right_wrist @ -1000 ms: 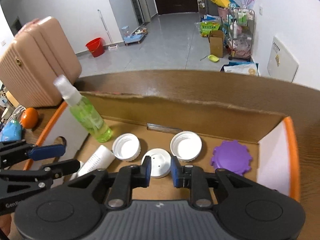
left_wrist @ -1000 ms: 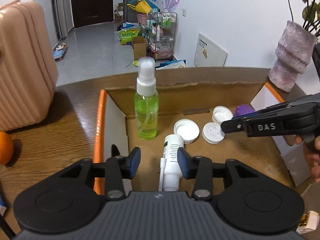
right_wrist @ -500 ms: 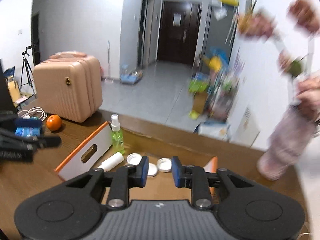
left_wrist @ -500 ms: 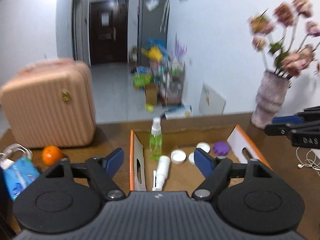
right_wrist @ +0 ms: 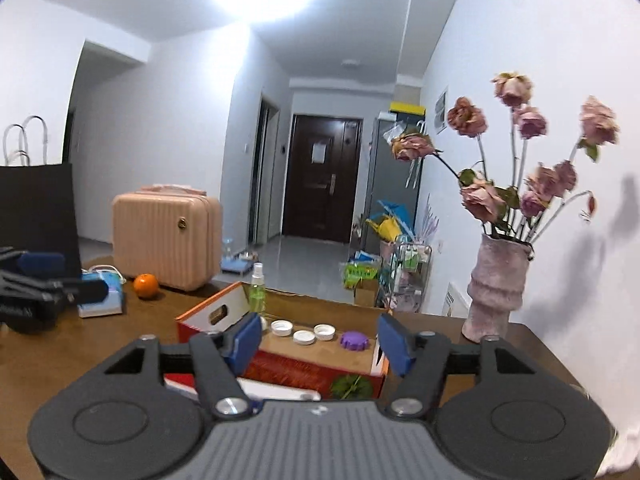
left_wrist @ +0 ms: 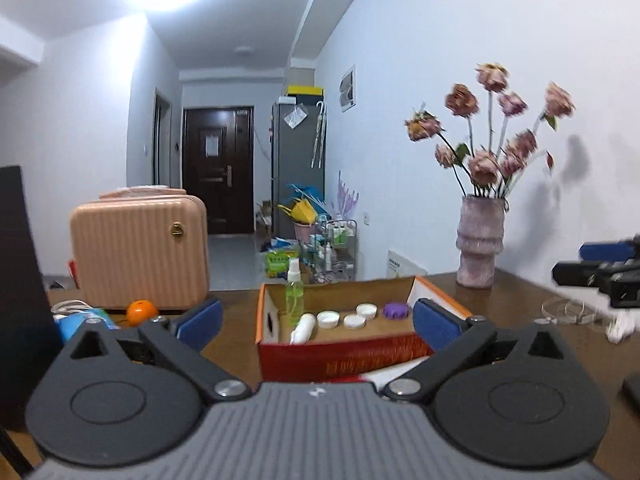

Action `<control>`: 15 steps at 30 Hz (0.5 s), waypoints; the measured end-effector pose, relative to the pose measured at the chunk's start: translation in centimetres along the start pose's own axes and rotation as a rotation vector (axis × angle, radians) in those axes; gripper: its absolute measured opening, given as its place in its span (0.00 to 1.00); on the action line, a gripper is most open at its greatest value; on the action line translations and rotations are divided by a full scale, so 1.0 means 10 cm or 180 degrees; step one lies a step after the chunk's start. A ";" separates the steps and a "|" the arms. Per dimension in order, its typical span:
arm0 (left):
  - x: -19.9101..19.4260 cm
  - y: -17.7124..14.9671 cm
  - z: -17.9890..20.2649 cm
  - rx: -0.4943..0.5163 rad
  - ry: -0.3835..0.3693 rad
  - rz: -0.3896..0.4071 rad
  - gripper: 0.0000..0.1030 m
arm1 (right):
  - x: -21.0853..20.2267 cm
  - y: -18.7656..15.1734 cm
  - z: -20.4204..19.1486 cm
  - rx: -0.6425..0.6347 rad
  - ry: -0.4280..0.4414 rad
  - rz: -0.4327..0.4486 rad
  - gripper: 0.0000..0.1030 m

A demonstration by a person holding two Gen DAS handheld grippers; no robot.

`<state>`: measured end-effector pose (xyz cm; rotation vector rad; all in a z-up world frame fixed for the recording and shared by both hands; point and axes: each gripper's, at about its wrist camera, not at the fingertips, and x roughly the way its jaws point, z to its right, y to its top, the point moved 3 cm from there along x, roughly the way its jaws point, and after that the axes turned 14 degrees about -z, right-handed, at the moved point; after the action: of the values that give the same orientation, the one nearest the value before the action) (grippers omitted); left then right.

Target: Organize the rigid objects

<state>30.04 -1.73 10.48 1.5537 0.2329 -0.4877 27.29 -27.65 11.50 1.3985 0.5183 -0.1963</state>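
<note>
While both grippers hang above the tabletop (left_wrist: 232, 344) with jaws spread wide and empty, the cardboard box (left_wrist: 340, 350) holds everything: green spray bottle (left_wrist: 295, 294) upright, white bottle (left_wrist: 303, 326) lying down, three white caps (left_wrist: 328, 319), purple lid (left_wrist: 394, 310).

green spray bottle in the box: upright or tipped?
Upright: the green spray bottle stands nozzle-up in the box, beside the white bottle lying flat.

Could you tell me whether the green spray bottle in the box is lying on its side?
No, the green spray bottle stands upright in the cardboard box, while the white bottle beside it lies flat.
</note>
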 end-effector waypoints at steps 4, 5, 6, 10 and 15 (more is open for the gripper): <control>-0.32 -0.39 0.04 0.0036 0.0064 0.0048 1.00 | -0.37 -0.38 -0.14 0.0085 0.0008 0.0085 0.69; -0.40 -0.48 0.02 0.0006 0.0053 0.0041 1.00 | -0.46 -0.50 -0.17 0.0110 0.0027 0.0104 0.73; -0.50 -0.58 0.02 -0.0034 0.0049 0.0032 1.00 | -0.55 -0.61 -0.20 0.0147 0.0039 0.0107 0.75; -0.82 -0.96 -0.05 -0.0185 0.0025 -0.0028 1.00 | -0.78 -1.08 -0.26 0.0319 0.0080 0.0093 0.80; -0.98 -1.39 -0.10 -0.0160 0.0151 -0.0212 1.00 | -0.80 -1.45 -0.39 0.0238 0.0078 -0.0103 0.81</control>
<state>15.41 1.50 2.36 1.5133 0.3321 -0.4939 13.13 -27.78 2.01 1.4675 0.5590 -0.2270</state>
